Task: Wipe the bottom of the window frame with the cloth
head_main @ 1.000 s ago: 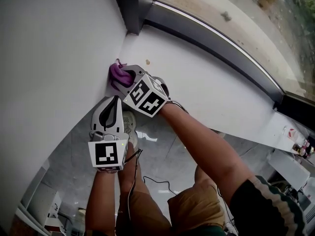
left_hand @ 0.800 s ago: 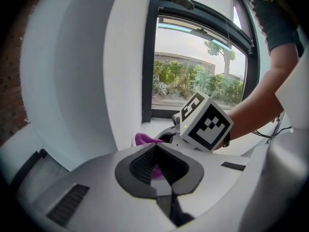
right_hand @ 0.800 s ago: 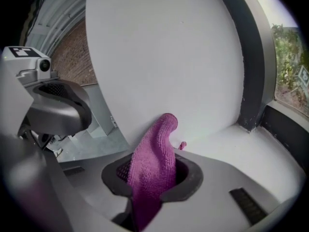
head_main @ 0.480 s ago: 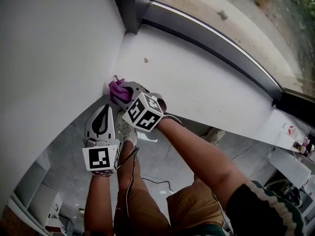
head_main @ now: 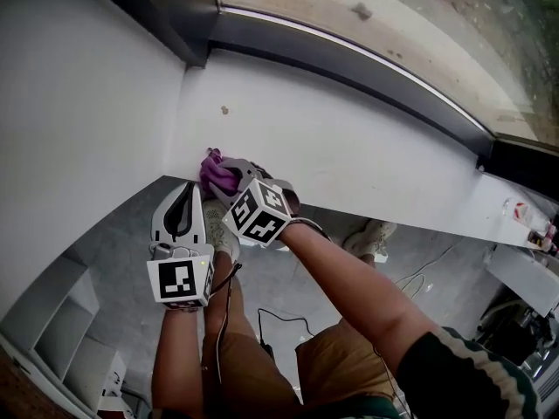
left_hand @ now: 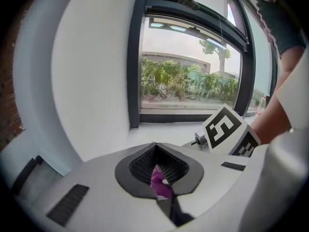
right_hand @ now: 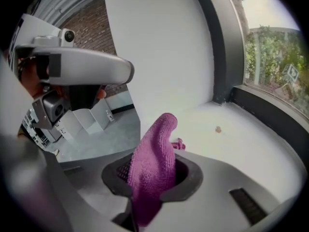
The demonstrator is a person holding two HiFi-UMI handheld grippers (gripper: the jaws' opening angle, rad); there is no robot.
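Basically barely started, I'd judge: window frame (head_main: 349, 59) bottom rail runs along the far side of the white sill (head_main: 367, 147), nothing on it. Right gripper (head_main: 225, 171) clamps the purple cloth (head_main: 214, 175) at the sill's near-left edge. Left gripper (head_main: 186, 190), just below, jaws together on a purple scrap (left_hand: 159, 182). Brown speck (head_main: 224, 110) on sill.

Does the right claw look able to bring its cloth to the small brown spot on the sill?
Probably yes. The right claw grips the cloth at the near edge of the sill, and only bare surface lies between it and the spot.
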